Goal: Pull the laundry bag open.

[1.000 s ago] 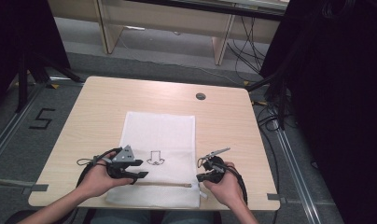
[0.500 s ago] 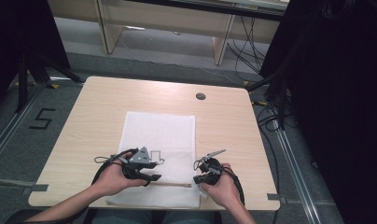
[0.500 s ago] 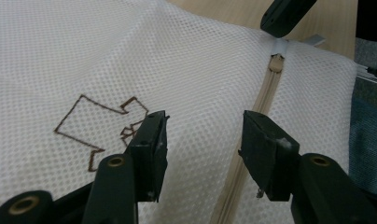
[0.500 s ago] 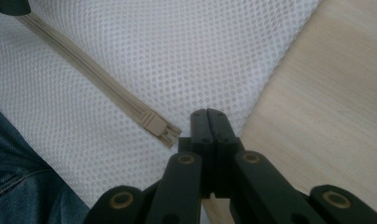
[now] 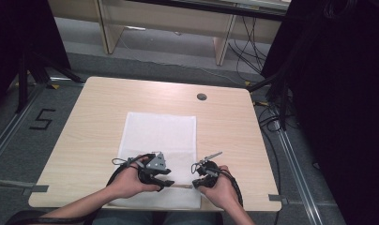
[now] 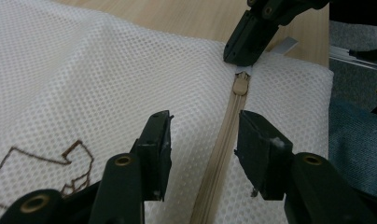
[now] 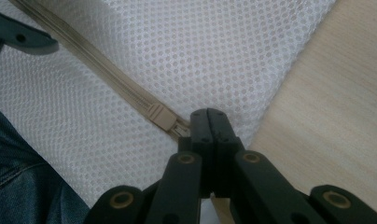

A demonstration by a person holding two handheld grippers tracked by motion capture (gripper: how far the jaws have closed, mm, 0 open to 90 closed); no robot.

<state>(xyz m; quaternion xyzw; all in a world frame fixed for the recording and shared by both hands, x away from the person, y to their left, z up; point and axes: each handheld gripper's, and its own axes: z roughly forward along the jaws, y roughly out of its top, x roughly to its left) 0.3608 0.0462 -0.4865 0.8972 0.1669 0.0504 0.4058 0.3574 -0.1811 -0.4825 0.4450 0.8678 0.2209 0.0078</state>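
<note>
Pinching the zipper pull (image 7: 162, 116), right tool (image 7: 208, 122) faces spread left tool (image 6: 203, 140).

We note a white open-mesh cloth bag (image 6: 107, 79) with a beige woven zipper tape (image 6: 224, 140) between the left claw's (image 6: 203, 154) matt black plastic jaws; beyond lies a matt pale wood-grain surface (image 7: 336, 107).

Left gripper (image 5: 165, 180) has its fingers (image 6: 155, 154) spread apart; right gripper (image 5: 195, 182), at the desk's near edge, has them pressed together.
</note>
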